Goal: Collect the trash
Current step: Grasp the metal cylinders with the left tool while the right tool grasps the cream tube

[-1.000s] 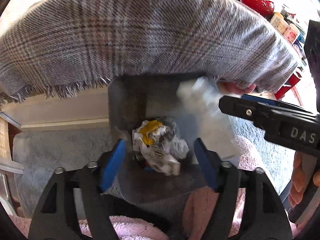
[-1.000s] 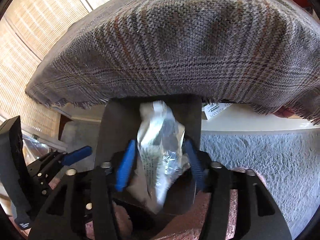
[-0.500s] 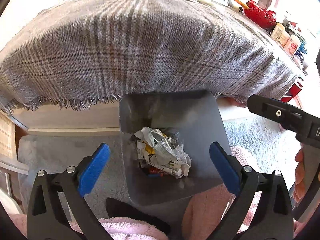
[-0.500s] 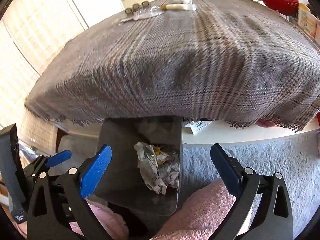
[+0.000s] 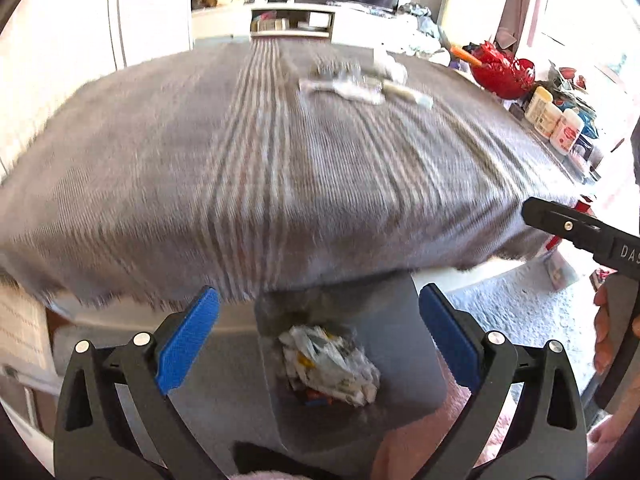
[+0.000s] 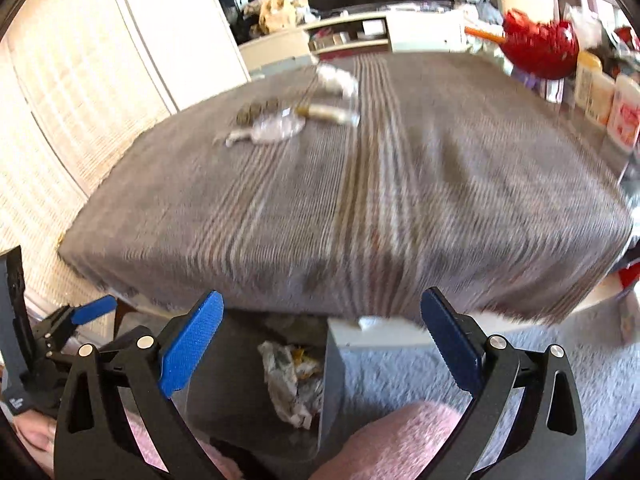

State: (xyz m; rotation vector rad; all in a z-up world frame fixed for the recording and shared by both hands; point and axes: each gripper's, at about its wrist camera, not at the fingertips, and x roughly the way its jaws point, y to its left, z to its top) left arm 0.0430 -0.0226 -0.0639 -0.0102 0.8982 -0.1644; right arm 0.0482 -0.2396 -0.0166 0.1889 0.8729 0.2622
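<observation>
With both the left gripper point(image 5: 319, 338) and right gripper point(image 6: 322, 344) spread wide and empty, the blurred trash point(image 6: 280, 122) on the counter point(image 6: 400, 200) could be misjudged and knocked aside.

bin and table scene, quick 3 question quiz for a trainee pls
1. True or false: the left gripper holds a wrapper.
2. Where does the crumpled trash lie? A) on the checked cloth B) in the grey bin C) on the carpet
3. Fill in: small items still sit on the far part of the checked ____.

Key: 1 false, both grippers are open and empty, the right gripper too. 2 B, inside the grey bin. 3 cloth.
</observation>
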